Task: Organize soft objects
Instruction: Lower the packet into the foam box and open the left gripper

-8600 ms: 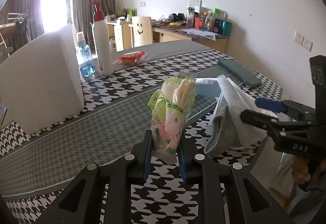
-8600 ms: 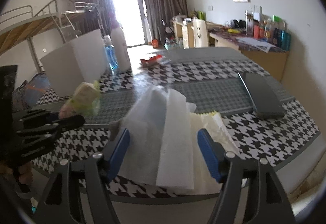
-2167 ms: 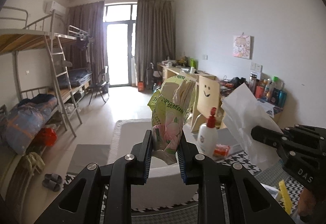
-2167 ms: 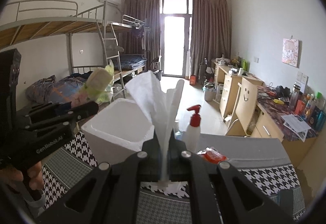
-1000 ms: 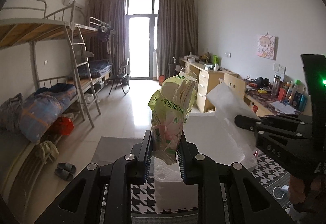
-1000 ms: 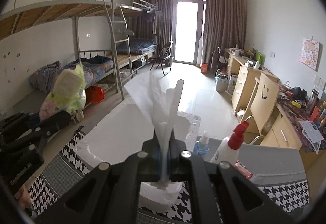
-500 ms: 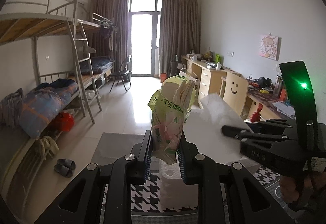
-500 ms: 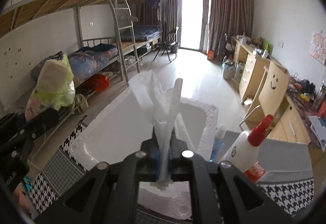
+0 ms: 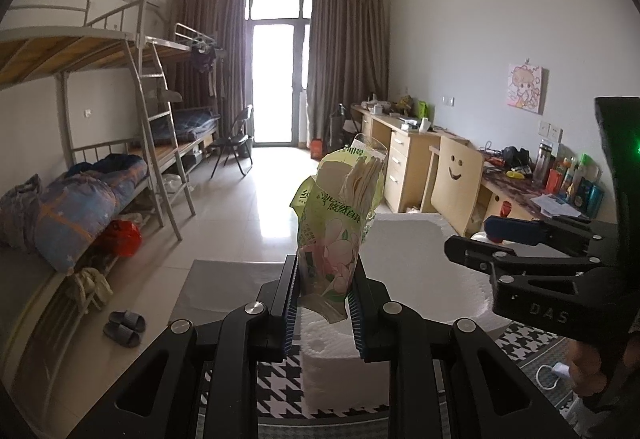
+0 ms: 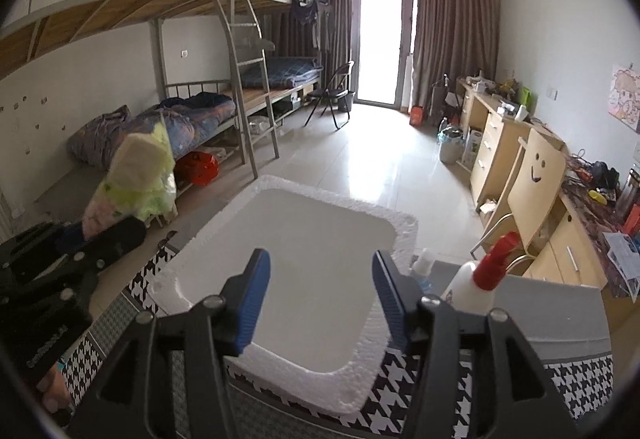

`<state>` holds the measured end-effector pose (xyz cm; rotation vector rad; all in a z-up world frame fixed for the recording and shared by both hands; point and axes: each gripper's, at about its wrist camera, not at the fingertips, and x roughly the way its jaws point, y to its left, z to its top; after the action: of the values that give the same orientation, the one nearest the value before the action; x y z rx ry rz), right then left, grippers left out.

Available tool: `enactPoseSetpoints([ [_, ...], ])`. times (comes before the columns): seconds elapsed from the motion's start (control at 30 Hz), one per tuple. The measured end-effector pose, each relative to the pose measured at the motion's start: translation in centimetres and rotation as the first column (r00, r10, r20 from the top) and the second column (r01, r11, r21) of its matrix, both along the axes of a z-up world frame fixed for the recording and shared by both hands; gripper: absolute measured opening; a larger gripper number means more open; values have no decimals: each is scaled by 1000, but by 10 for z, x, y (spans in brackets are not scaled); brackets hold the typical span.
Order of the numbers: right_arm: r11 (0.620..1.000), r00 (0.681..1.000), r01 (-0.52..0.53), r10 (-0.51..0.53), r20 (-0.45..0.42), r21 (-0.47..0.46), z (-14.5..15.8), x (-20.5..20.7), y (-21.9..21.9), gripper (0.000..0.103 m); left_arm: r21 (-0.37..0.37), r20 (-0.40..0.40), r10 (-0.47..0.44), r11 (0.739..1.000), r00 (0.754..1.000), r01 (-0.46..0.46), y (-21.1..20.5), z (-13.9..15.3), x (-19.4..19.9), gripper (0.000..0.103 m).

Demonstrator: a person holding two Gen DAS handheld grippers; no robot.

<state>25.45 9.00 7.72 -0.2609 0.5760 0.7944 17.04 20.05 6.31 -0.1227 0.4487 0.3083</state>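
The left gripper [image 9: 323, 313] clenched the upright tissue pack [image 9: 340, 231] just short of the white foam box [image 10: 304, 259], while the right gripper [image 10: 320, 299], just opened and empty, hung directly over it.

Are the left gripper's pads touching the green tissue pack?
Touching. The left wrist view shows the left gripper with both blue pads pressed against the green tissue pack, pinching its lower end.

Left wrist view low beside the foam box [image 9: 420, 271], facing the balcony door, right wrist view close above the same foam box [image 10: 304, 263], tilted down, both sharing box, bunk bed, desks
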Motion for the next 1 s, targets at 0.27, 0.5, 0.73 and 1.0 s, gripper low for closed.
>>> enactPoseSetpoints([
  [0.27, 1000, 999, 23, -23, 22, 4, 5, -3, -14, 59, -4, -11, -20, 1000, 1000, 20, -5, 0, 10, 25],
  [0.5, 999, 999, 44, -45, 25, 24, 8, 1, -29, 64, -6, -32, -48, 999, 998, 48, -11, -1, 23, 25],
  [0.73, 997, 997, 75, -76, 27, 35, 8, 2, -43, 69, -25, -64, -81, 997, 995, 79, -15, -7, 39, 25],
  [1.0, 991, 992, 119, -121, 35, 62, 11, 2, -57, 78, -38, -93, -106, 994, 990, 103, -20, -12, 50, 25],
])
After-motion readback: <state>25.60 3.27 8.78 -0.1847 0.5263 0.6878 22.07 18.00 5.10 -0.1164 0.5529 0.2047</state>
